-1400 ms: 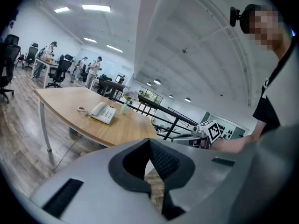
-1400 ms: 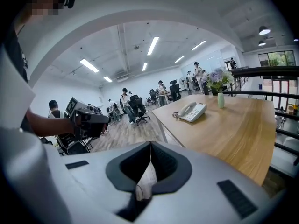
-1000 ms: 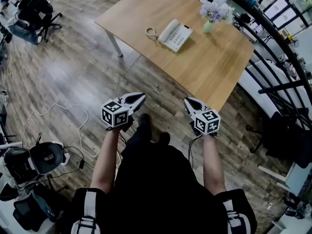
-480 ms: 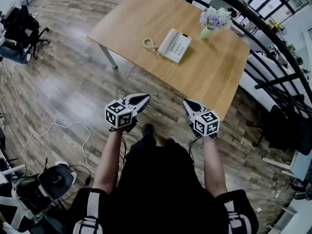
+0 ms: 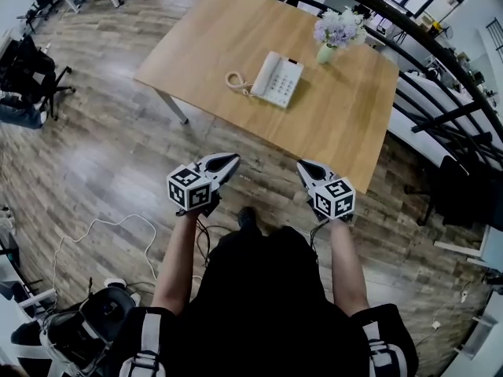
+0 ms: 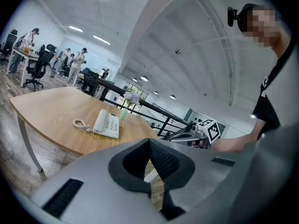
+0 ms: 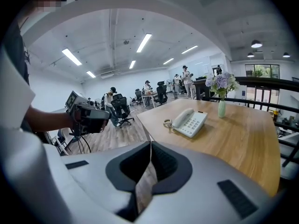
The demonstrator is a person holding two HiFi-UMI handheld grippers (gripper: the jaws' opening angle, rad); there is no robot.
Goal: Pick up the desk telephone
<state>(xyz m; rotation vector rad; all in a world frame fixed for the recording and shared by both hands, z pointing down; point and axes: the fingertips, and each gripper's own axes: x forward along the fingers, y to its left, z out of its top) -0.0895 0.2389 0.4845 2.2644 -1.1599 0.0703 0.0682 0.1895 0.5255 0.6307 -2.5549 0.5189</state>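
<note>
I have both pairs of jaws pressed together on nothing, with my left gripper (image 5: 228,160) and right gripper (image 5: 306,166) side by side over the wood floor (image 5: 102,148), short of the table's near edge and well apart from the desk telephone (image 5: 277,78). It lies flat near the middle of the wooden table (image 5: 354,108). Its long axis runs away from me, leaning slightly right, with the handset along its left side, the coiled cord (image 5: 234,80) bunched just left, and a vase of flowers (image 5: 334,34) beyond it.
</note>
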